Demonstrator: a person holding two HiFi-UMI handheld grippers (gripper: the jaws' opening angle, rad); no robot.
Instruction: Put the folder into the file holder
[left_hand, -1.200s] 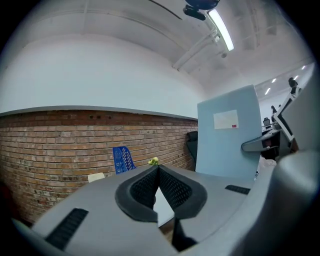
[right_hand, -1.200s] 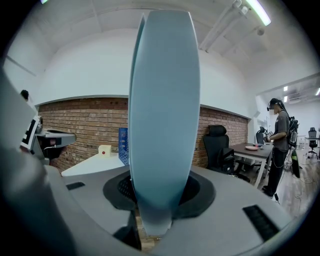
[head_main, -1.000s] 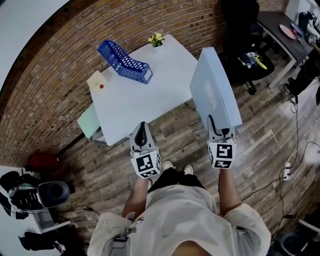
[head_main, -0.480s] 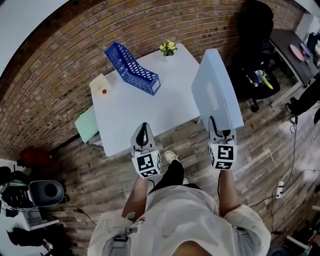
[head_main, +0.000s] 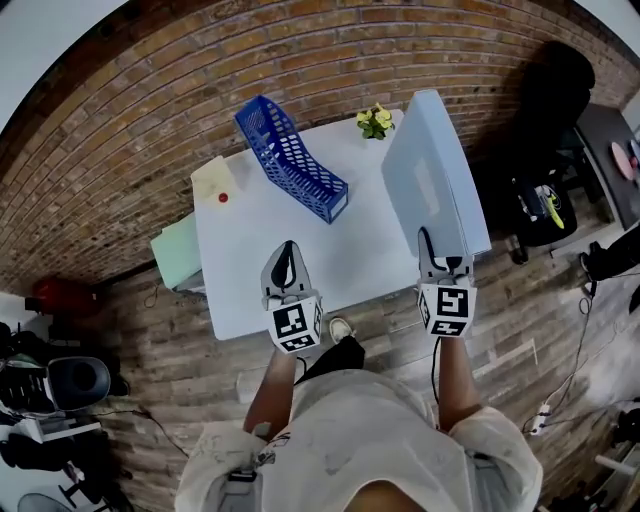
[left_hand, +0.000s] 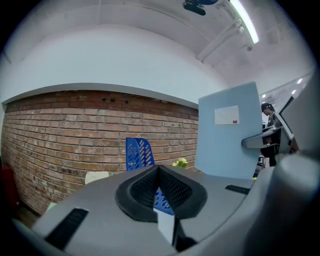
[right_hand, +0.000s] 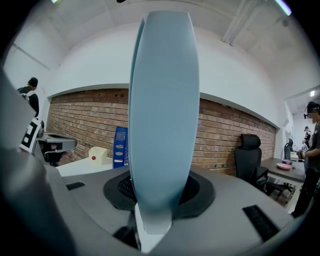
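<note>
Folder (head_main: 432, 175), pale blue, stands on edge clamped in the right hand-held gripper (head_main: 440, 262), apart from and right of the blue file holder (head_main: 292, 160) on the white surface (head_main: 250, 270). The left hand-held gripper (head_main: 286, 262) is clenched, empty.

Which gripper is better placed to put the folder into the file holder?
Right: the right gripper clamps the light blue folder upright, with the file holder ahead on the table. The left gripper is shut and empty.

Bright, even light from a long white ceiling strip lamp (left_hand: 244, 21); soft shadows, sharp focus, heavy fisheye curving, black corners.
</note>
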